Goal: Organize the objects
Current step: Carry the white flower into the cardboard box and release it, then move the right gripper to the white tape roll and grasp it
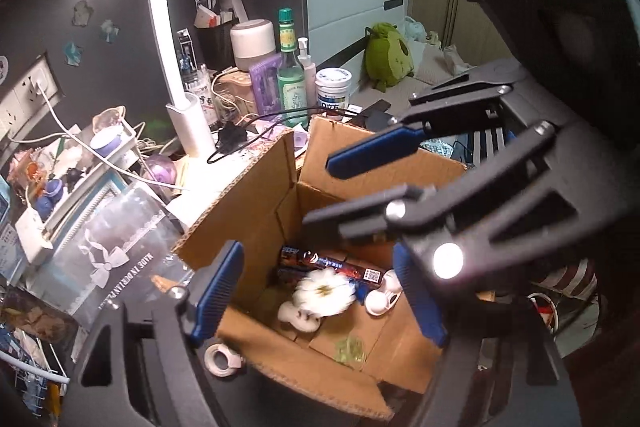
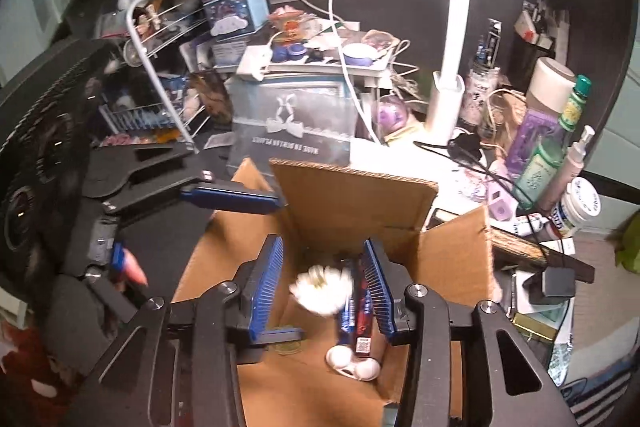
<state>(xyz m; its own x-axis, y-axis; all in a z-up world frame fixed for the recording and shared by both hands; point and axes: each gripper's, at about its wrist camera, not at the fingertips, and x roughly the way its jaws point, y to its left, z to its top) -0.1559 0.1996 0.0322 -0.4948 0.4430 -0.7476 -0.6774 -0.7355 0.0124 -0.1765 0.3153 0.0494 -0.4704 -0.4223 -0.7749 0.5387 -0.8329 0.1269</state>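
Note:
An open cardboard box (image 1: 248, 195) (image 2: 352, 195) stands on the dark desk. Inside lie a blurred white flower (image 1: 325, 291) (image 2: 322, 288), a dark snack bar (image 1: 332, 263) (image 2: 356, 311), white round earbud-like pieces (image 1: 382, 297) (image 2: 354, 361) and a small green item (image 1: 350, 349). My left gripper (image 1: 316, 291) is open over the box, empty. My right gripper (image 2: 324, 293) is open above the box, the flower blurred between its blue pads, not held. The right gripper also shows in the left wrist view (image 1: 360, 183); the left gripper's blue pad (image 2: 228, 197) shows in the right wrist view.
A white lamp post (image 1: 176, 67) (image 2: 452, 47) stands behind the box. Bottles and jars (image 1: 292, 75) (image 2: 552, 147) crowd the back. A clear gift box (image 1: 100, 247) (image 2: 296, 119), cables and trinkets sit beside it. A tape roll (image 1: 222, 359) lies by the box.

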